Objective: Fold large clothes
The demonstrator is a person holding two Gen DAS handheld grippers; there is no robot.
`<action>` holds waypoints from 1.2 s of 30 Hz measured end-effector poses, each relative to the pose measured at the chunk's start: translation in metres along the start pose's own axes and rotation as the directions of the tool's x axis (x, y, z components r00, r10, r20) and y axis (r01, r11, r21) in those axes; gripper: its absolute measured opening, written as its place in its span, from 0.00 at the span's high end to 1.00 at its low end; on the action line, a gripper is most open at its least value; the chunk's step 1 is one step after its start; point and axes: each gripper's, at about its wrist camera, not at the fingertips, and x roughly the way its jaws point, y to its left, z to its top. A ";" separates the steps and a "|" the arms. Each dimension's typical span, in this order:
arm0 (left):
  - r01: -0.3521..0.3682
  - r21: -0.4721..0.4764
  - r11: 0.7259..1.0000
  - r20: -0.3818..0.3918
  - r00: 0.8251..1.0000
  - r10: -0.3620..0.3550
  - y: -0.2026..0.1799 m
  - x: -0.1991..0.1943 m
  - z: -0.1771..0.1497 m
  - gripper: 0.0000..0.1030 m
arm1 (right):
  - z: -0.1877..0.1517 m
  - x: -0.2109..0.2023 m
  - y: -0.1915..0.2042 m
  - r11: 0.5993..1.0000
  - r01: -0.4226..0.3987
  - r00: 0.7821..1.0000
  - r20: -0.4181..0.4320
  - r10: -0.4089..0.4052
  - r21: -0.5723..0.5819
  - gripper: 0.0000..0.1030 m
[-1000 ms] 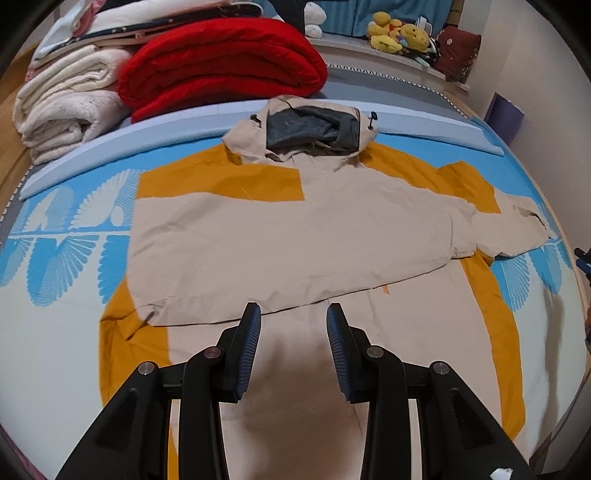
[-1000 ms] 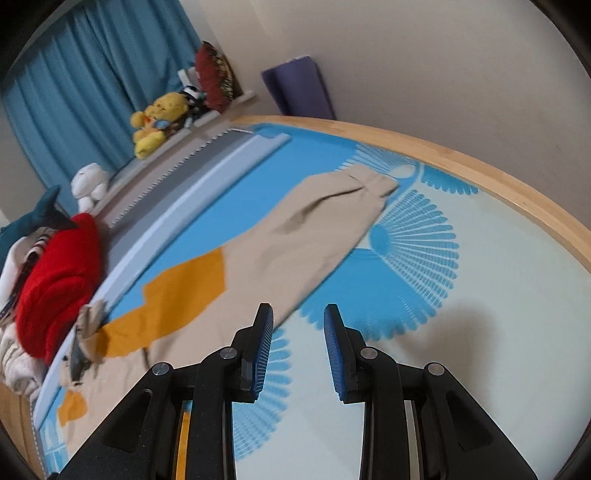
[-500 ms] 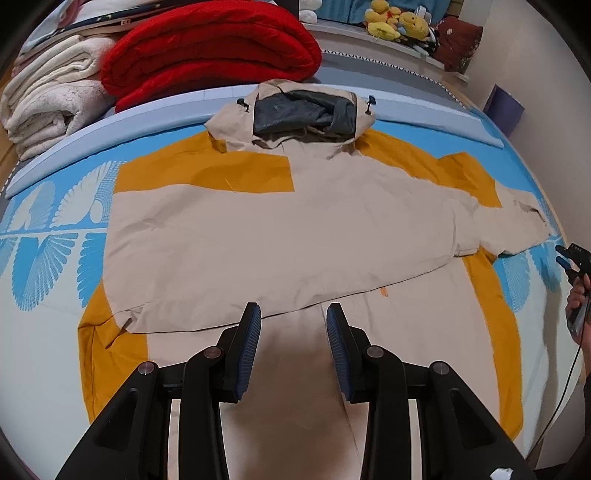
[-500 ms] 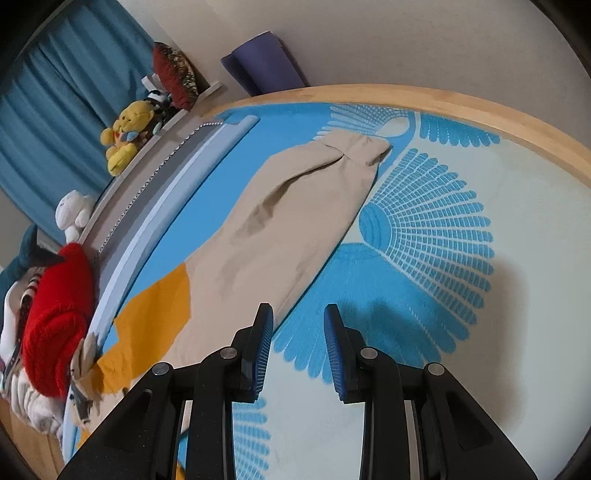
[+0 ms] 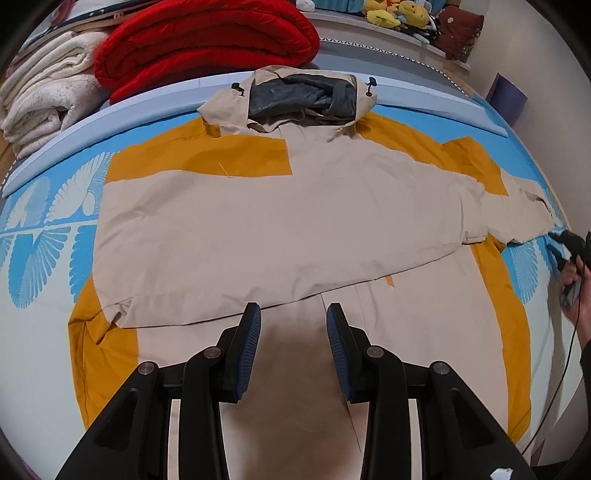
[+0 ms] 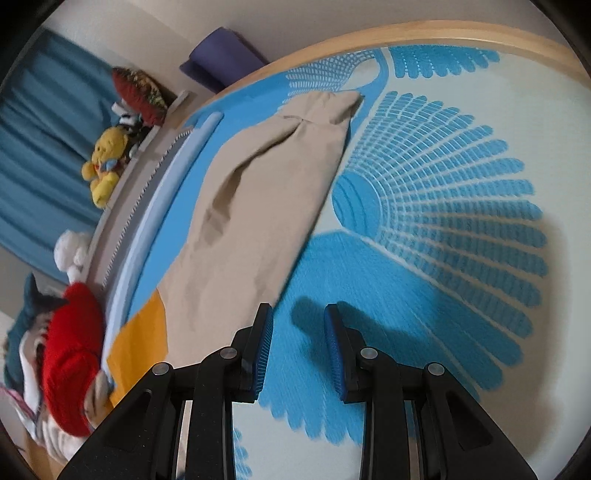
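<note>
A large beige and mustard hooded jacket [image 5: 280, 221] lies flat on the bed, hood with grey lining [image 5: 299, 96] at the far side. One sleeve is folded across the chest. My left gripper [image 5: 293, 321] hovers open above the lower front of the jacket, nothing between its blue pads. The other sleeve [image 6: 258, 192] stretches out over the blue-patterned sheet, cuff [image 6: 328, 107] near the wooden bed edge. My right gripper [image 6: 298, 321] hangs open just beside that sleeve's near edge, over the sheet, holding nothing. It also shows at the far right of the left wrist view, in a hand [image 5: 574, 266].
A red blanket [image 5: 207, 40] and white folded bedding [image 5: 44, 107] are stacked beyond the hood. Plush toys [image 6: 105, 166] line a shelf by blue curtains. A purple rolled mat [image 6: 221, 59] leans on the wall. The wooden bed rim [image 6: 461, 35] curves past the cuff.
The right gripper has dropped toward the sheet and rolled, coming close beside the outstretched sleeve. The left gripper has sunk a little nearer the jacket. Both stay open alike.
</note>
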 end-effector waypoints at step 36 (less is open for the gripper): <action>0.012 -0.407 0.913 0.128 0.991 0.044 0.142 -0.080 0.027 0.68 | -0.325 -0.115 0.400 0.523 -0.310 0.947 -0.209 0.244 -0.794 0.97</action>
